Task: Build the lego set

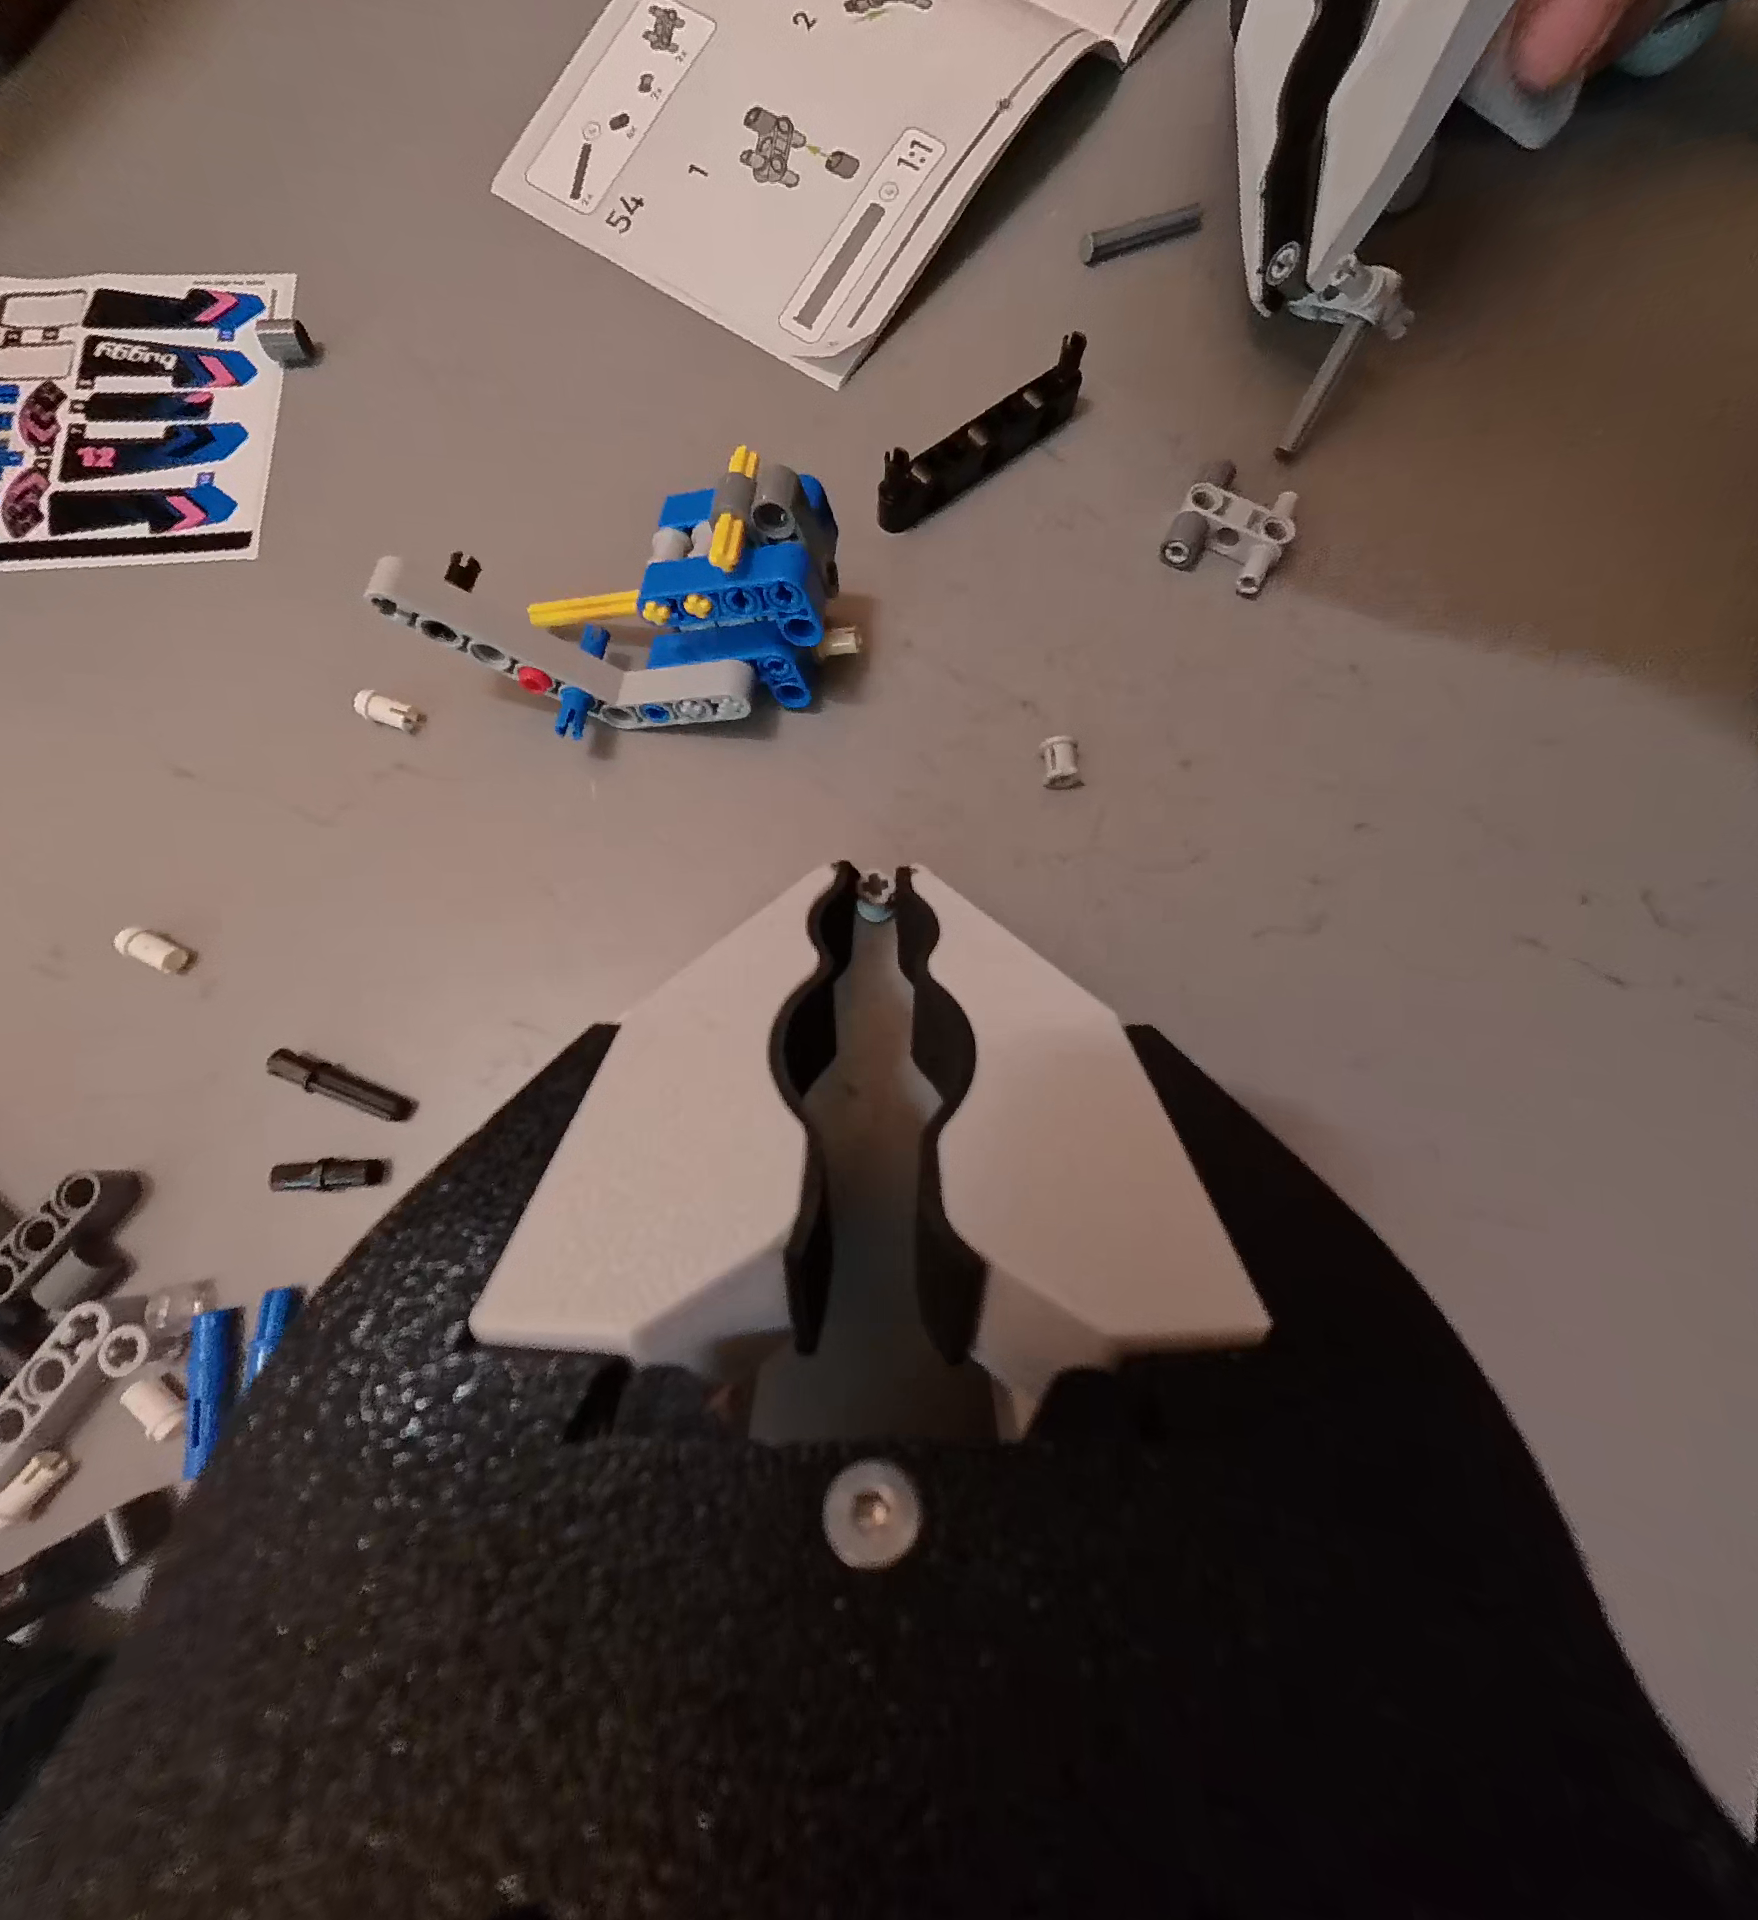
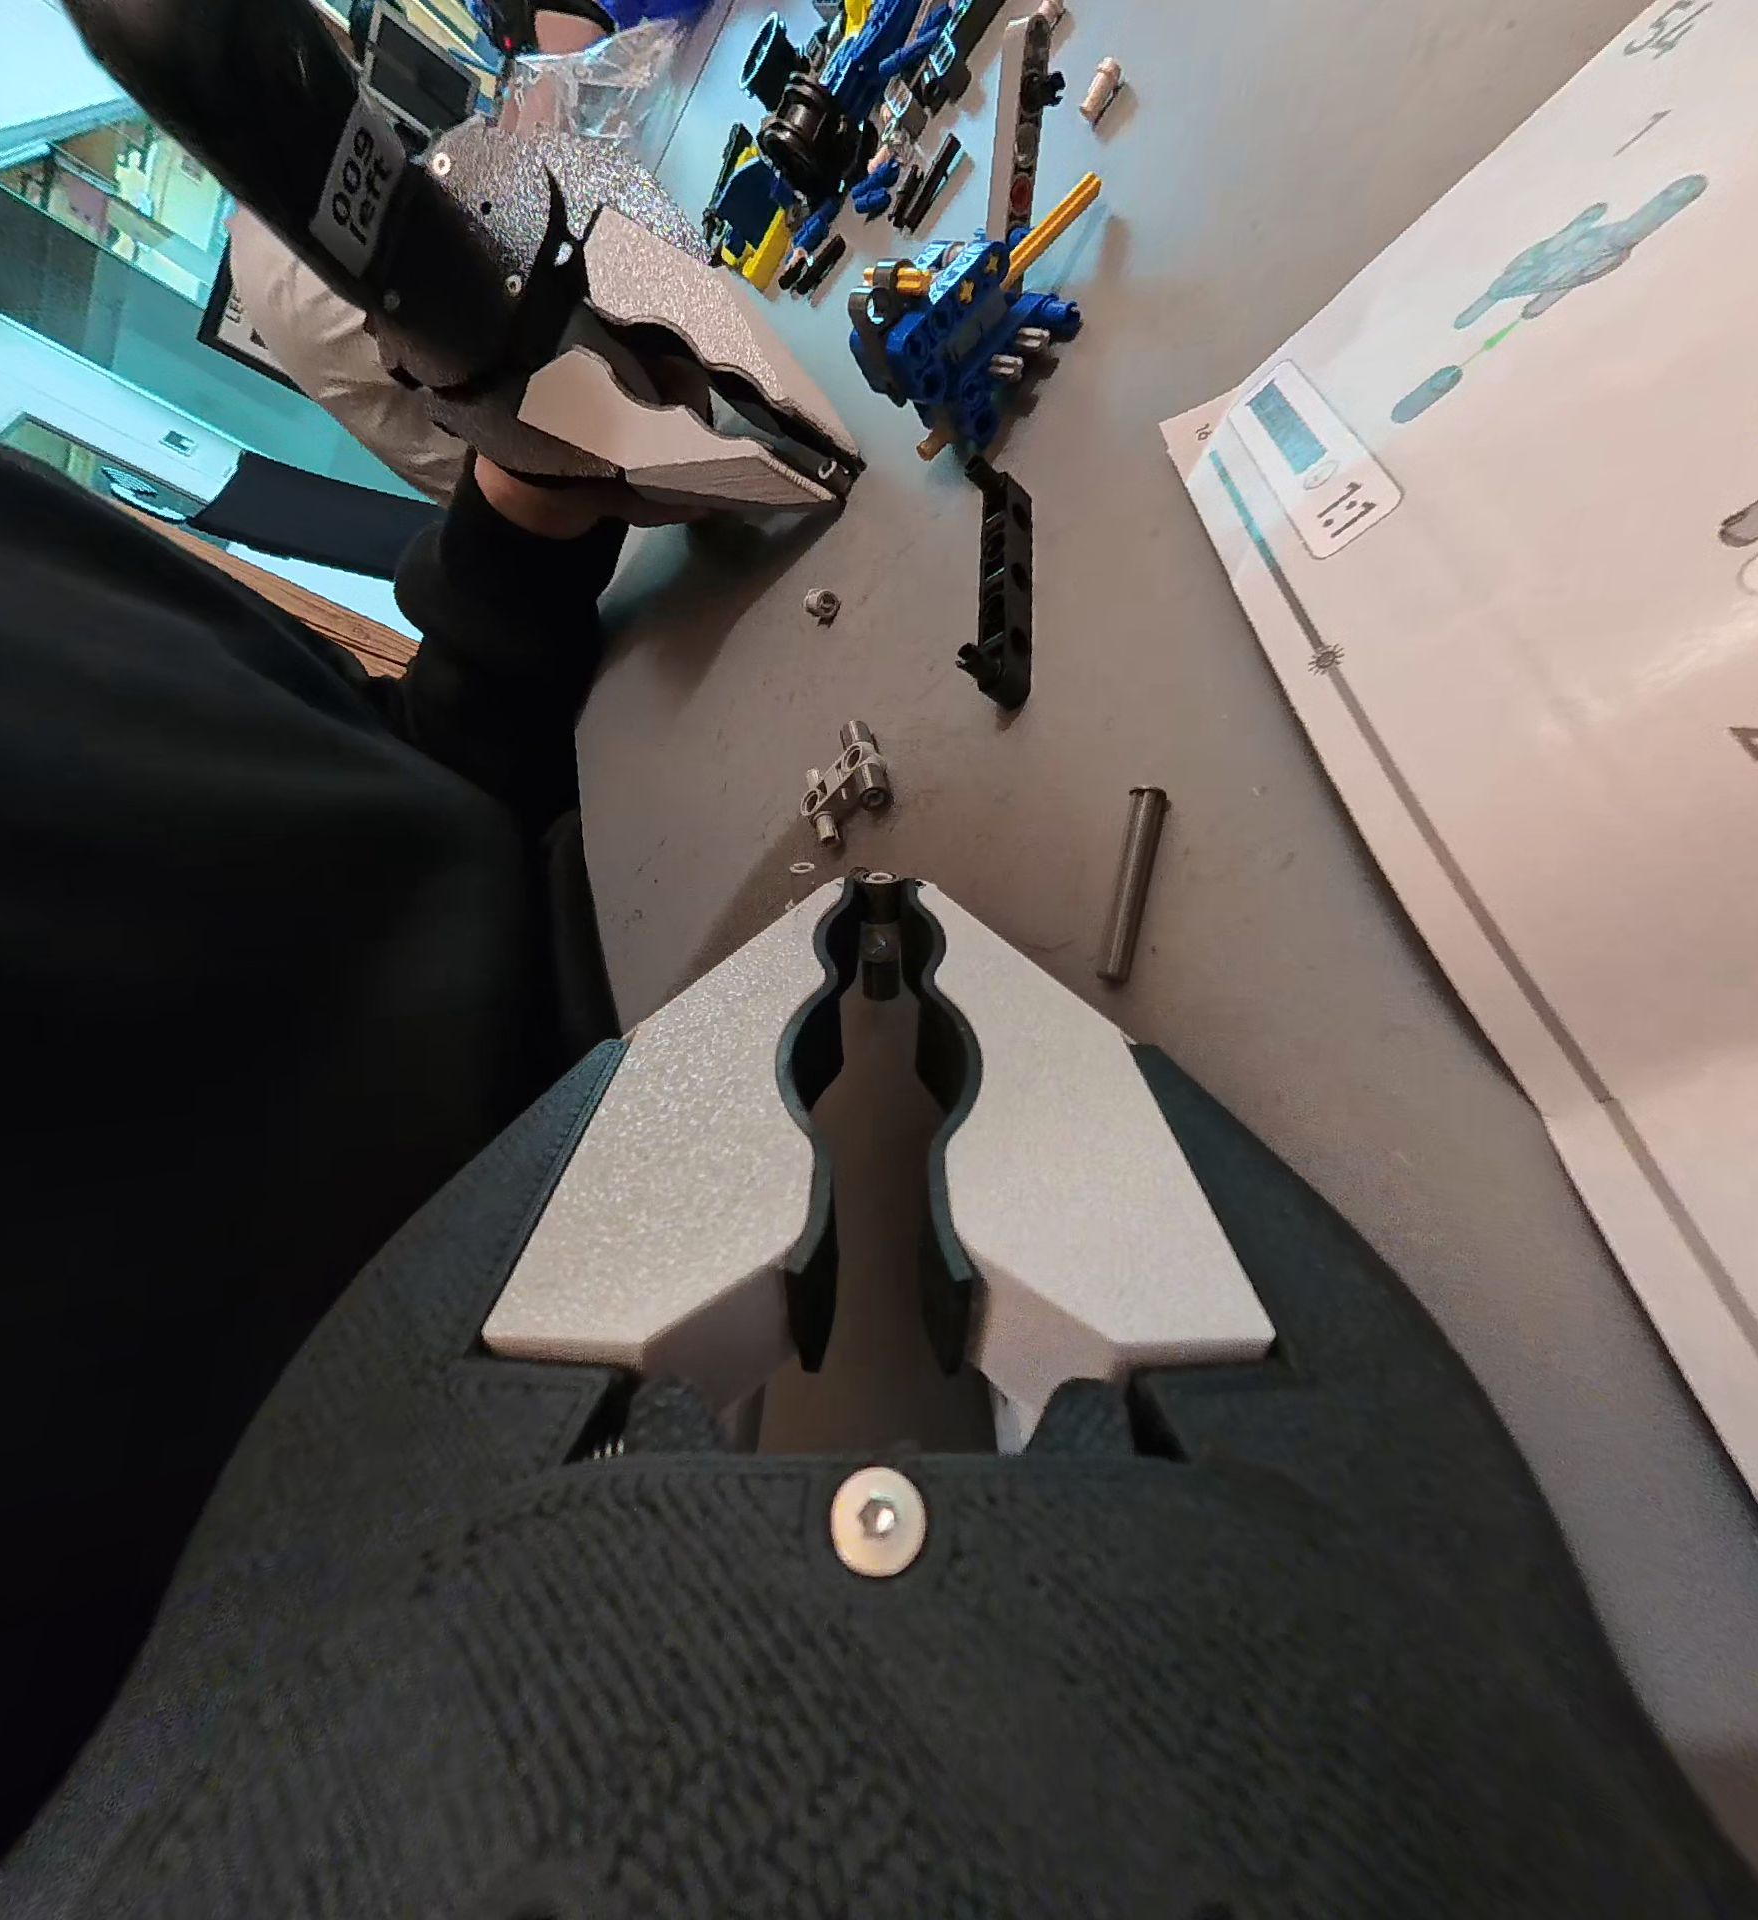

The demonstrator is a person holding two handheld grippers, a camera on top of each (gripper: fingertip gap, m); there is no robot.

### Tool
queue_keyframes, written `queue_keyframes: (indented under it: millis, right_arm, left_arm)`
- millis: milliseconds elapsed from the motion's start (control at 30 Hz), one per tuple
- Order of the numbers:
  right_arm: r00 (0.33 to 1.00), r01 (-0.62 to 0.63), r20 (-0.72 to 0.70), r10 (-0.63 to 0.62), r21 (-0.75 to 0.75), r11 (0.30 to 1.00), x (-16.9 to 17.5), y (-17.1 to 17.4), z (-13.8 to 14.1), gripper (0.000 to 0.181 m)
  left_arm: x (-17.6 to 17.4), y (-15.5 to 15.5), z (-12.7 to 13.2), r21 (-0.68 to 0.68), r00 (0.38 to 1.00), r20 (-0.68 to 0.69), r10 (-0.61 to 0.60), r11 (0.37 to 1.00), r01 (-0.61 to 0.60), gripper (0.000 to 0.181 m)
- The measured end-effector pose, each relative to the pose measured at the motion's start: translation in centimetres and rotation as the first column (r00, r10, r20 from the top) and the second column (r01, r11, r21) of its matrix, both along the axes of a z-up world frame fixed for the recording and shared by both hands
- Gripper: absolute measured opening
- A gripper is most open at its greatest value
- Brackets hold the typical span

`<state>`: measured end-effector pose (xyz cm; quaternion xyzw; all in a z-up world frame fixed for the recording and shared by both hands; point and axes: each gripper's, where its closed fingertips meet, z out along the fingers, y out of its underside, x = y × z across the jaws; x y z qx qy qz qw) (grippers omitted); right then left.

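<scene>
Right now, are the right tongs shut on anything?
Shut on a grey connector with an axle hanging from it: the left wrist view shows it pinched at the right tongs tips.

Printed numbers and step marks are being shown on the open instruction booklet (image 1: pixel 813 177) on the counter (image 1: pixel 1374 831). Lettering is being carried by the sticker sheet (image 1: pixel 96 416). A white written label (image 2: pixel 361 187) is being borne by the left gripper (image 2: pixel 839 473).

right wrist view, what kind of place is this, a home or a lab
Hard to say; probably an indoor workroom or office. A grey table holds loose lego parts and an open instruction booklet, with glass-fronted shelving behind.
</scene>
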<state>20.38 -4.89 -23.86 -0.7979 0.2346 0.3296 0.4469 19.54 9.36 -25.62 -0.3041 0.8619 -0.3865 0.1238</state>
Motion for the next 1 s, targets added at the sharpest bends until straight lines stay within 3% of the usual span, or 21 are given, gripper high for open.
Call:
queue_keyframes:
  millis: [600,1000]
  right_arm:
    - [1.000,0.011,0.006,-0.011,-0.004,1.000,0.08,0.00,-0.05,0.005]
    - [0.998,0.057,-0.028,-0.057,0.004,0.998,0.63,0.13,-0.03,0.005]
  left_arm:
    - [0.11,-0.01,0.09,0.147,0.981,0.192,-0.020,0.989,-0.009,0.005]
    - [0.09,-0.03,0.07,0.137,0.984,0.179,-0.017,0.991,-0.008,0.005]
